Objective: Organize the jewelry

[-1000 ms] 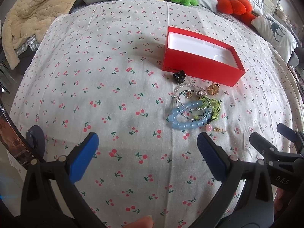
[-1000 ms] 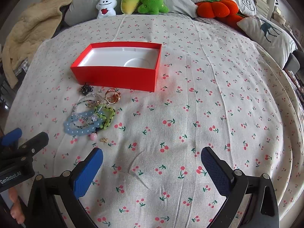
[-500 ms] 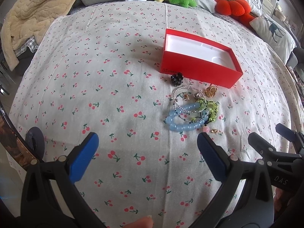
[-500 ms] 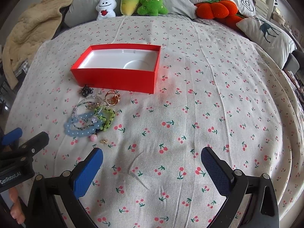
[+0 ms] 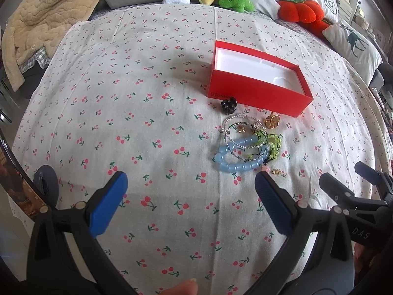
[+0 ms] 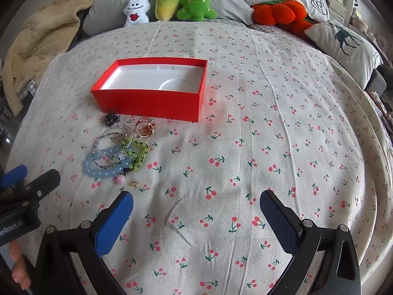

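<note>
An open red box point(image 5: 258, 93) point(image 6: 147, 103) with a white inner tray lies on the cherry-print bed cover. In front of it lies a jewelry pile: a blue bead bracelet point(image 5: 235, 164) point(image 6: 103, 169), a green bead bracelet point(image 5: 273, 145) point(image 6: 140, 151), clear bead strands point(image 5: 235, 125), a gold ring point(image 5: 271, 121) point(image 6: 145, 127), a black cluster piece point(image 5: 228, 105) point(image 6: 111, 118) and a small gold earring point(image 5: 276, 171) point(image 6: 134, 183). My left gripper point(image 5: 191, 189) is open and empty, near and left of the pile. My right gripper point(image 6: 196, 205) is open and empty, near and right of the pile.
Plush toys point(image 6: 169, 3) and grey pillows line the far edge. An orange plush point(image 6: 277, 12) and a deer-print pillow point(image 6: 343, 41) are far right. A beige blanket point(image 5: 44, 17) is heaped far left. The bed edge drops off at left and right.
Both grippers have drifted slightly; the box and jewelry sit a little higher in the right view. Nothing was grasped or moved.
</note>
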`<state>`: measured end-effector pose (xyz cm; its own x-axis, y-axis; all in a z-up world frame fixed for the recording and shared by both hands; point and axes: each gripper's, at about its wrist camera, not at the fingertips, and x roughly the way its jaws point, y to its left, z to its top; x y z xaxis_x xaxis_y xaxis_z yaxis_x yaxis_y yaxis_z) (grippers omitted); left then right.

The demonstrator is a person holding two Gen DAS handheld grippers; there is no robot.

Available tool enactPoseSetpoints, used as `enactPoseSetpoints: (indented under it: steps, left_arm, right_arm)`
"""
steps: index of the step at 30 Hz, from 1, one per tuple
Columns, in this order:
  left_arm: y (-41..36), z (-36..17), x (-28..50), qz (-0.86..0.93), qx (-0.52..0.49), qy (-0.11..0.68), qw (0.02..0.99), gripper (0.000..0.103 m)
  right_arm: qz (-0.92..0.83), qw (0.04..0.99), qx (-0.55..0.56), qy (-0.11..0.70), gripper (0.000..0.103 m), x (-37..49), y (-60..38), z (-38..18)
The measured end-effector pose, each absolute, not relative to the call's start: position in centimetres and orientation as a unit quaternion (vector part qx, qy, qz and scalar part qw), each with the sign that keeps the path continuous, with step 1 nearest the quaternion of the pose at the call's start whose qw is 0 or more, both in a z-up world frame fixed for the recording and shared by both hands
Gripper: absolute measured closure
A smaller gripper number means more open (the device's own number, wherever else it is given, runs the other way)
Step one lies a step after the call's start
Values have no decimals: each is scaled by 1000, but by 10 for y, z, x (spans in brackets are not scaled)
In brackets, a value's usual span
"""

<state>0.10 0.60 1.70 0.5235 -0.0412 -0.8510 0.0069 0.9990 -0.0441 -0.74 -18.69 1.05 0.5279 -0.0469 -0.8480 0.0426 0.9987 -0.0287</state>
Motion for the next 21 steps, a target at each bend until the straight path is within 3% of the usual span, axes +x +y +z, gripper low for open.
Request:
enactPoseSetpoints:
  steps: [21]
  left_arm:
    - [4, 19, 0, -18, -12, 480, 877, 0]
  right_arm:
    - [-26, 874, -2, 485, 0, -7, -187, 12]
